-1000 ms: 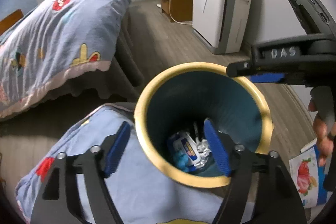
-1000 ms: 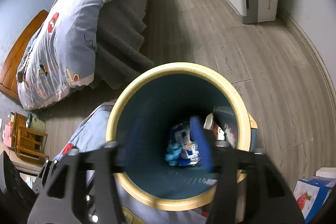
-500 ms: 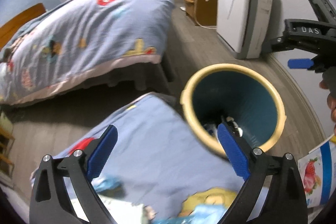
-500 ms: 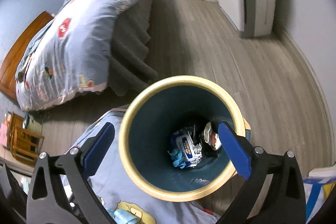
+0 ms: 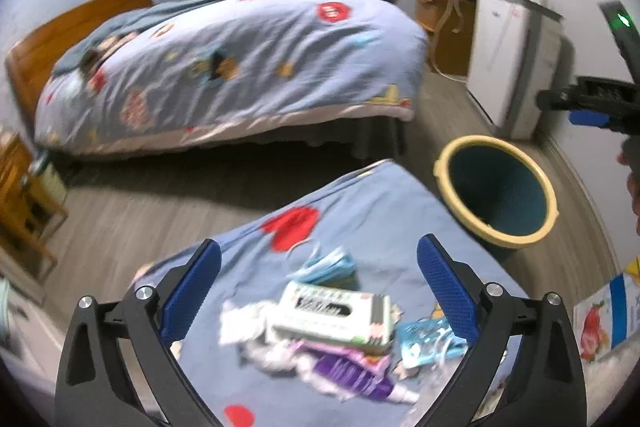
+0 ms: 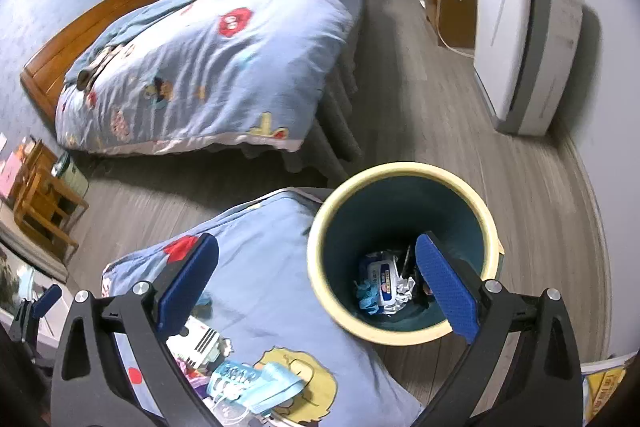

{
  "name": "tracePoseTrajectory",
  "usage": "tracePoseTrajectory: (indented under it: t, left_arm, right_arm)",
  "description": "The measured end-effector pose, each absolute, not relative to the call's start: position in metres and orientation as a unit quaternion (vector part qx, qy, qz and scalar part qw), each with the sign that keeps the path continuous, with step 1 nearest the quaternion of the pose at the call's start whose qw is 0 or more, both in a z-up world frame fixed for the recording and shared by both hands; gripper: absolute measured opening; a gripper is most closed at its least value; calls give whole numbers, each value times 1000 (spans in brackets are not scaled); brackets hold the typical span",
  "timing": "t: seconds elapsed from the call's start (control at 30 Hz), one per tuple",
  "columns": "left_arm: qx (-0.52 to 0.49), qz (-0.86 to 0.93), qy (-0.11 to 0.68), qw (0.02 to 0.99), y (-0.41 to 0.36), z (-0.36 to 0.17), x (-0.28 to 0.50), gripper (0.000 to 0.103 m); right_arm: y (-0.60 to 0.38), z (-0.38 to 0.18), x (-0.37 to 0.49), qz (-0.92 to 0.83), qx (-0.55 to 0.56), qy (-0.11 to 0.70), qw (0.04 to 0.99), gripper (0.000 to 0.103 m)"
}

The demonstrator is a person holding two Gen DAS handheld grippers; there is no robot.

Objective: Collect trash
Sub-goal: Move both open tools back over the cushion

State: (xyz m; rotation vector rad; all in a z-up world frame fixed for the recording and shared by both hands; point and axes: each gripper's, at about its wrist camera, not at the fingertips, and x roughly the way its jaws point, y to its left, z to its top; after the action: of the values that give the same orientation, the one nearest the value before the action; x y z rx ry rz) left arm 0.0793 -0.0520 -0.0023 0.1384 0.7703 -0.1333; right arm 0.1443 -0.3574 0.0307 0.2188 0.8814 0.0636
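Note:
A teal bin with a yellow rim (image 5: 496,227) (image 6: 400,333) stands on the floor beside a blue quilted surface (image 5: 368,219) (image 6: 260,267). Trash lies in its bottom, including a white-and-blue wipes pack (image 6: 382,277). On the quilt lie a white tissue pack (image 5: 332,315), a blue face mask (image 5: 324,265) (image 6: 276,385), a purple wrapper (image 5: 348,377) and a light blue packet (image 5: 424,341). My left gripper (image 5: 318,295) is open and empty above this litter. My right gripper (image 6: 316,287) is open and empty, over the bin's near rim.
A bed with a blue cartoon quilt (image 5: 224,67) (image 6: 200,67) fills the back left. A white air purifier (image 5: 508,59) (image 6: 524,43) and a wooden cabinet (image 6: 448,3) stand at the right wall. A wooden stool (image 6: 40,203) is at left. A printed box (image 5: 604,311) lies at right.
Both grippers have pulled back and up from inside the bin. The left has swung left over the litter on the quilt. The right has opened wide above the bin's rim.

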Motion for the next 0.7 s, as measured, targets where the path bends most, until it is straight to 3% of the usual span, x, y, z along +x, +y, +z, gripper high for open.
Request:
tracePoseTrajectory:
  t: [0.27, 0.7]
  left_arm:
    - [27, -25, 387, 921, 0, -16, 66, 97]
    - [75, -13, 414, 907, 16, -38, 66, 97]
  right_arm:
    - [-314, 26, 111, 66, 102, 433, 893, 97]
    - [-280, -57, 80, 56, 122, 516, 846, 97]
